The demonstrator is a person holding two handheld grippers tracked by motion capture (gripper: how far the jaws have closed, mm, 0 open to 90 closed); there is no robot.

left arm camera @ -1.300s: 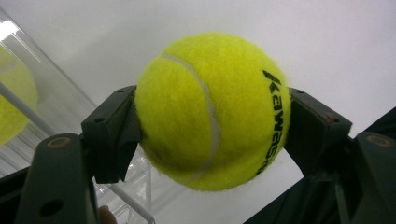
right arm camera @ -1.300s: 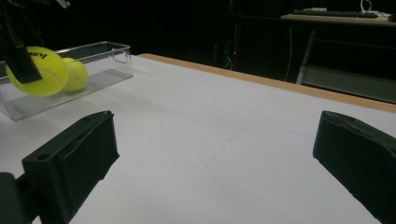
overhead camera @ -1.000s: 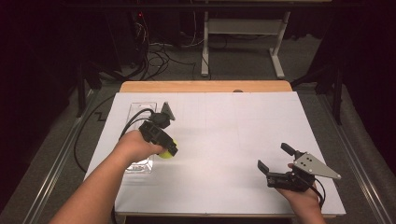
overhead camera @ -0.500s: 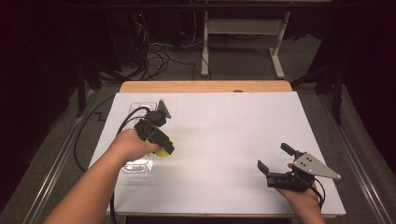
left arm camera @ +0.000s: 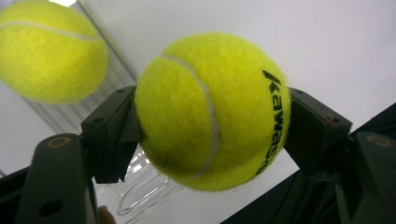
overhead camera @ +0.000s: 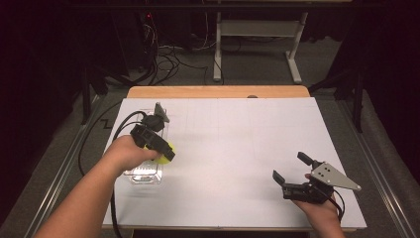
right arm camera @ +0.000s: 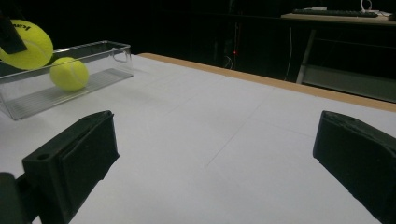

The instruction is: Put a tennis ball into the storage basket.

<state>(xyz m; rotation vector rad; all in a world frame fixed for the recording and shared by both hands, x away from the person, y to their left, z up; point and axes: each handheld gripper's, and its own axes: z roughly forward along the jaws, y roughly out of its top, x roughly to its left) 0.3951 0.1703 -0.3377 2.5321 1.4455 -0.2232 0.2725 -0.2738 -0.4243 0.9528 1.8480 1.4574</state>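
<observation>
Two tennis balls are on view, and one clear plastic box [right arm camera: 70, 95] sits near the left edge of the white table [overhead camera: 237, 144]. The left gripper [left arm camera: 212, 123] is clamped on the first tennis ball [left arm camera: 212, 109], its two black jaws pressing the ball's sides, holding it just above the box's rim. The second tennis ball [right arm camera: 69, 73] lies inside the box. The right gripper [overhead camera: 292, 173] rests near the table's front right corner, jaws spread wide with nothing between them.
</observation>
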